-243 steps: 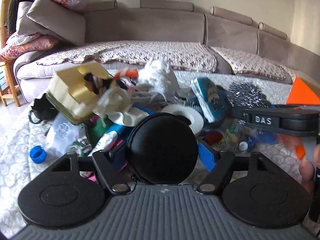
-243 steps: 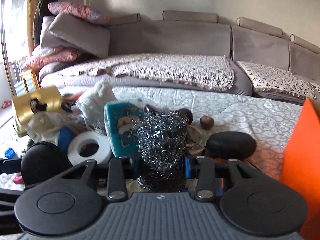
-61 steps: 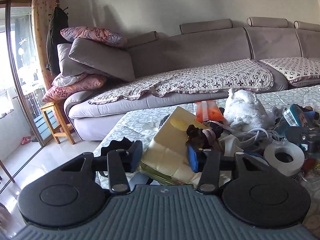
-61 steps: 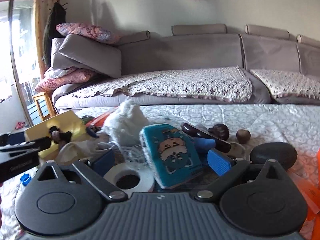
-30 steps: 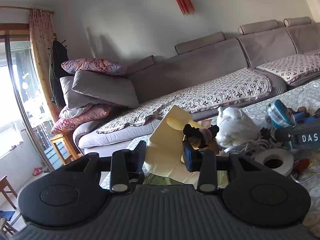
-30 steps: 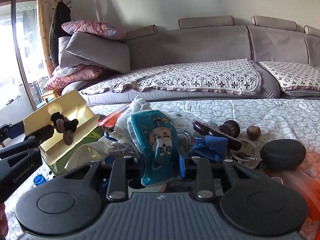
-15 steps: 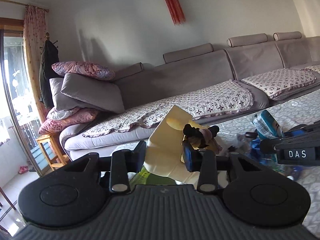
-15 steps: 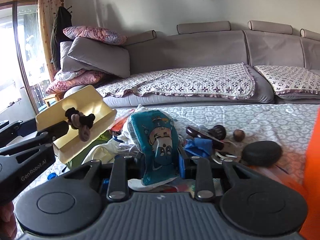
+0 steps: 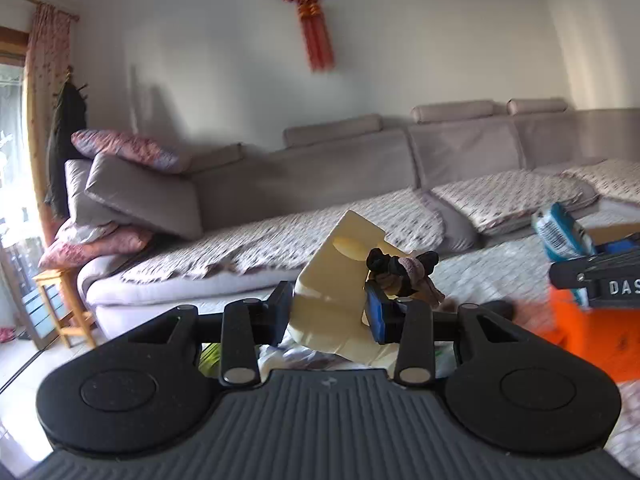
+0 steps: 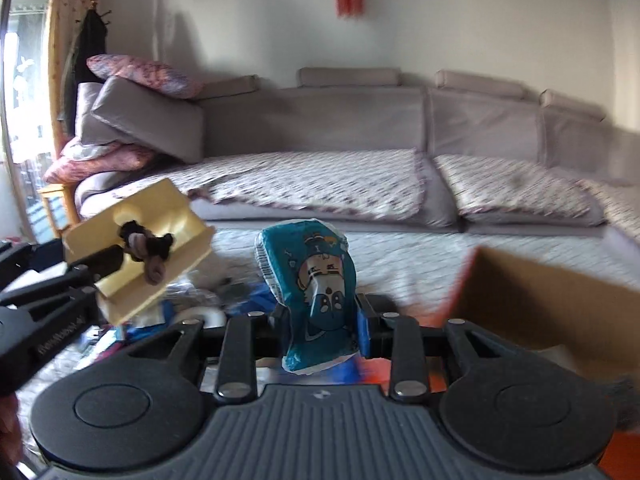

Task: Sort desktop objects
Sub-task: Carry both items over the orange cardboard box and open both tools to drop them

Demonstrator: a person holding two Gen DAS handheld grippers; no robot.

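My left gripper (image 9: pixel 330 314) is shut on a pale yellow plastic tray (image 9: pixel 336 280) with dark hair ties (image 9: pixel 400 270) on it, held in the air. The tray also shows in the right wrist view (image 10: pixel 148 248), at the left. My right gripper (image 10: pixel 322 324) is shut on a teal cartoon-printed packet (image 10: pixel 316 280), lifted above the table. The packet shows at the right edge of the left wrist view (image 9: pixel 560 234), with the right gripper (image 9: pixel 592 280) by it.
An orange cardboard box (image 10: pixel 552 304) stands open at the right, also in the left wrist view (image 9: pixel 588 332). A heap of mixed items (image 10: pixel 200 308) lies on the lace-covered table (image 10: pixel 400 256). A grey sofa (image 10: pixel 360 144) runs behind.
Both grippers have risen and swung right toward the orange box, each still holding its object. The pile has dropped lower in view.
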